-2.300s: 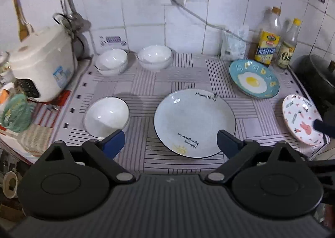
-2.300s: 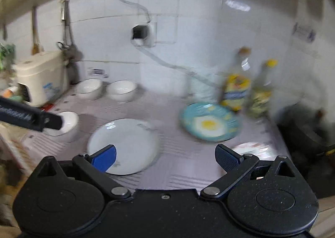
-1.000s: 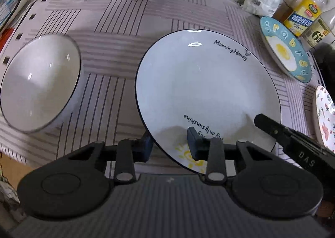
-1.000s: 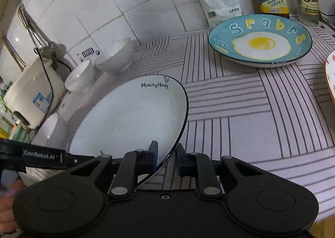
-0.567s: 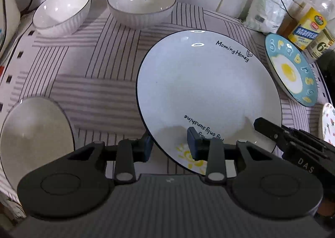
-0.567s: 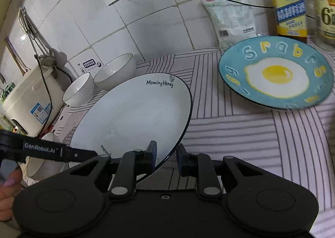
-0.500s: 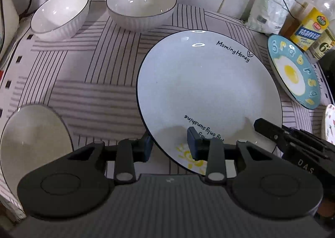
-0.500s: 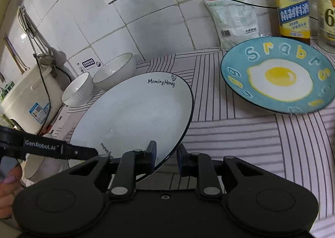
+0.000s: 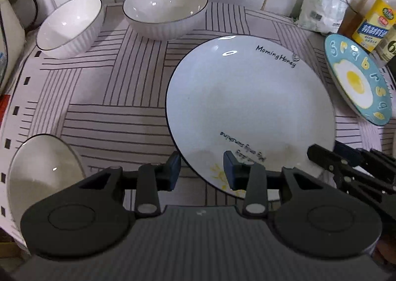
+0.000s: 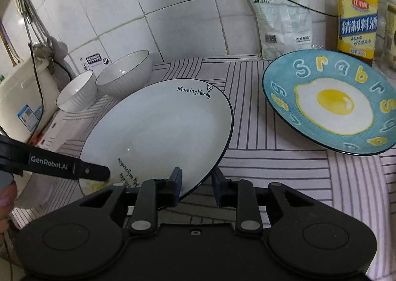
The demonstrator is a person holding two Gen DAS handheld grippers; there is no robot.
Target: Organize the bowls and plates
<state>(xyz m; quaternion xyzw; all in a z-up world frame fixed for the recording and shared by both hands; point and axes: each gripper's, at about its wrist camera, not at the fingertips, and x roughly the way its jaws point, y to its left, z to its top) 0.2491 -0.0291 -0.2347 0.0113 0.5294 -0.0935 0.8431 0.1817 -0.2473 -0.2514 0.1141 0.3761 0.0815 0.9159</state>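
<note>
The big white plate (image 9: 250, 107) with a dark rim and "Morning Honey" lettering is held off the striped mat. My left gripper (image 9: 201, 169) is shut on its near rim. My right gripper (image 10: 196, 183) is shut on its right rim, with the plate (image 10: 158, 132) stretching away to the left. A blue fried-egg plate (image 9: 356, 80) lies to the right, also in the right wrist view (image 10: 331, 103). Two white bowls (image 9: 165, 9) (image 9: 71, 23) stand at the back, a third (image 9: 42, 172) at the near left.
A white rice cooker (image 10: 19, 98) stands at the left. Oil bottles (image 10: 356, 13) and a white packet (image 10: 282, 13) stand against the tiled wall at the back right. A cable runs along the wall. The striped mat (image 9: 109, 98) covers the counter.
Both grippers went from open to shut on the big white plate, then carried it away from the near bowl toward the back bowls and the blue plate.
</note>
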